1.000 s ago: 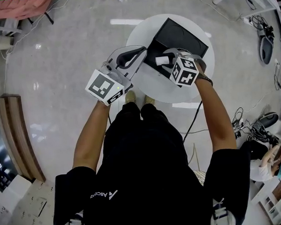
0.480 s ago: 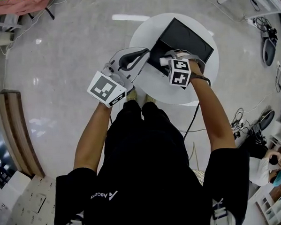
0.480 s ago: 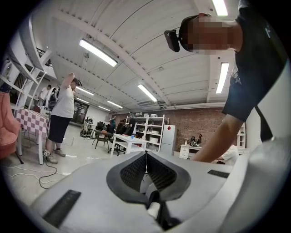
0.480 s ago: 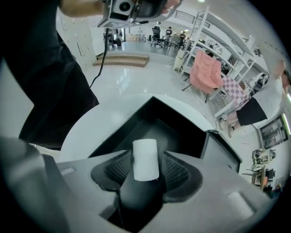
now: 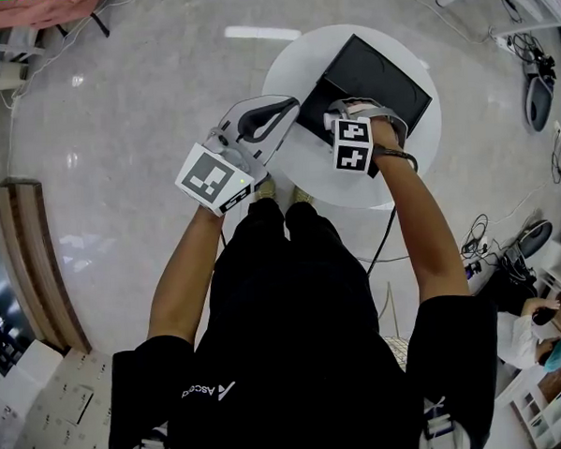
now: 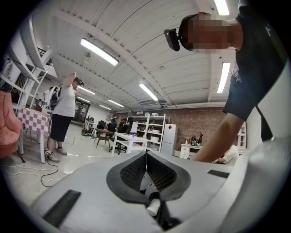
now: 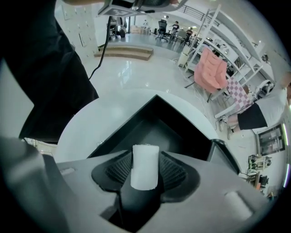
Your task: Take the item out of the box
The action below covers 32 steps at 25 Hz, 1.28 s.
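Note:
A black open box (image 5: pixel 377 71) lies on the round white table (image 5: pixel 305 163). My right gripper (image 5: pixel 339 122) hovers over the box's near-left corner. Its jaws are closing, and their pads press on an upright white cylinder (image 7: pixel 145 166). In the right gripper view the cylinder hangs above the box's dark floor (image 7: pixel 154 125), with the table's rim (image 7: pixel 97 119) to the left. My left gripper (image 5: pixel 287 104) is held at the table's left edge, apart from the box. Its pads (image 6: pixel 136 169) meet in a thin line with nothing between them.
The person's shoes (image 5: pixel 260 190) show beside the table's near edge. A wooden step (image 5: pixel 32 269) lies on the floor at far left. Cables and gear (image 5: pixel 507 254) crowd the right side. Someone stands by a checked table (image 6: pixel 63 116) in the left gripper view.
My right gripper has turned and shifted slightly over the box's near corner, still carrying the white cylinder. The left gripper has stayed in place.

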{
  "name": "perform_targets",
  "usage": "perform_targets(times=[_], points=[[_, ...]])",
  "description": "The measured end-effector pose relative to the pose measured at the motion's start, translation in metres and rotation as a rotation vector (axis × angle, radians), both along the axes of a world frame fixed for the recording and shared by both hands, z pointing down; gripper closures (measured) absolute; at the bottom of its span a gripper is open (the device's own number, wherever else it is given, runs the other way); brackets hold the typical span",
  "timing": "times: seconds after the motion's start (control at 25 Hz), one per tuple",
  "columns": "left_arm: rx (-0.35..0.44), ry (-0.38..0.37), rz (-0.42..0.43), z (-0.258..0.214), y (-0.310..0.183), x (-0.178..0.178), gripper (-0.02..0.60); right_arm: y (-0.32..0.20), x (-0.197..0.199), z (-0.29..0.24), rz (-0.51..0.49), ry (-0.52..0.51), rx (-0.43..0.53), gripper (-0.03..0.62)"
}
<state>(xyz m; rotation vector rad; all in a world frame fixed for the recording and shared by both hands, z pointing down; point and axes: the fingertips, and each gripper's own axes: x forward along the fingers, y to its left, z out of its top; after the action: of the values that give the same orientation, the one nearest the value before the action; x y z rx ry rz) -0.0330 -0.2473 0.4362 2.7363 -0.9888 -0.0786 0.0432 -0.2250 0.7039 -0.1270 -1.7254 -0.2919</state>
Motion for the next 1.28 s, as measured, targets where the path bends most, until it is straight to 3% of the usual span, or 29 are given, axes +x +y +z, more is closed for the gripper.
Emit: perform_targets(times=[0.36,0.76,0.92,1.28], points=[[-0.006,-0.008,0.004,0.001,0.004,-0.01,0.58,0.001,-0.001,0.002,0.058,-0.022,0.001,0.418],[0.015,-0.006,0.043,-0.012,0.011,-0.004,0.58,-0.007,-0.006,-0.067,0.3,-0.272,0.044,0.419],[0.034,-0.006,0.064,-0.024,0.013,0.008,0.58,-0.013,-0.007,-0.115,0.409,-0.428,0.069,0.418],[0.114,0.017,0.095,-0.074,0.024,0.028,0.58,-0.013,-0.004,-0.255,0.632,-0.912,0.117,0.419]])
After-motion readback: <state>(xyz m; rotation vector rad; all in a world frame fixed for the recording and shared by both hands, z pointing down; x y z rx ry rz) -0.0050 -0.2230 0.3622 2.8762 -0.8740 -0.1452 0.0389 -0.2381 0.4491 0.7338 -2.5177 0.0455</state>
